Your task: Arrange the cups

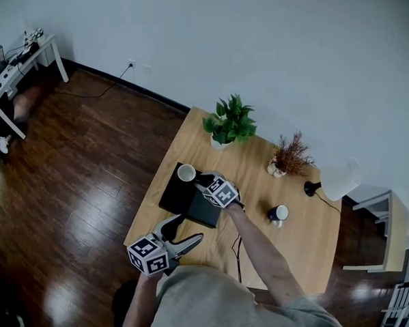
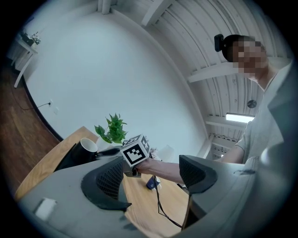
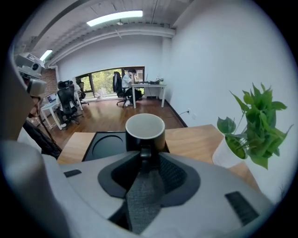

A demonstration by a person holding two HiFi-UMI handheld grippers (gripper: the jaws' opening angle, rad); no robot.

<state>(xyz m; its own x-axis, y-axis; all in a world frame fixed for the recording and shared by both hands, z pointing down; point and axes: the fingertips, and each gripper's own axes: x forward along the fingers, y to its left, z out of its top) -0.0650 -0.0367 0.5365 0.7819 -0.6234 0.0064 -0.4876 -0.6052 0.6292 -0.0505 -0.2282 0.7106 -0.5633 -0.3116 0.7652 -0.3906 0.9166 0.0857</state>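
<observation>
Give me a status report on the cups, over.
Left gripper open, empty. Right gripper open, jaws either side of handle of black cup. Cup upright on black tray. Blue mug apart on table, nothing blocking.

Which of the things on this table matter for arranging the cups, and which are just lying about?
For the job: black mug, blue mug, black tray.
Lying about: potted green plant, dried plant, lamp, cable.
</observation>
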